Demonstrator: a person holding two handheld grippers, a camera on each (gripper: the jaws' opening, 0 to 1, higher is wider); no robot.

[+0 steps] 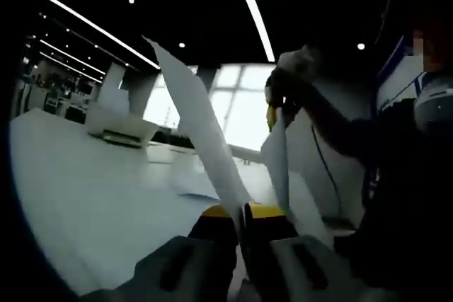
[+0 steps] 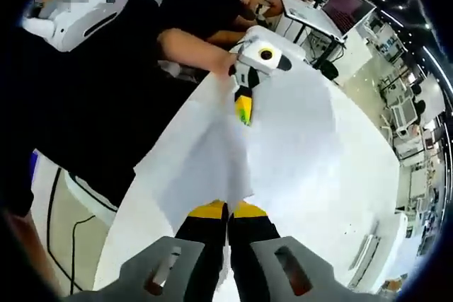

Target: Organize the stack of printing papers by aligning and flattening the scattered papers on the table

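Between both hand-held grippers [image 1: 241, 211] [image 2: 228, 210], pinched paper [image 2: 205, 153] spans.

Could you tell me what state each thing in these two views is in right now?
Left tool: shut on the paper, gripping one edge.
Right tool: shut on the paper, gripping the opposite edge.
Paper: lifted off the table, held between both tools, bent along its middle.
Table: white top, bare where visible.
Laptop: open, on a desk behind.
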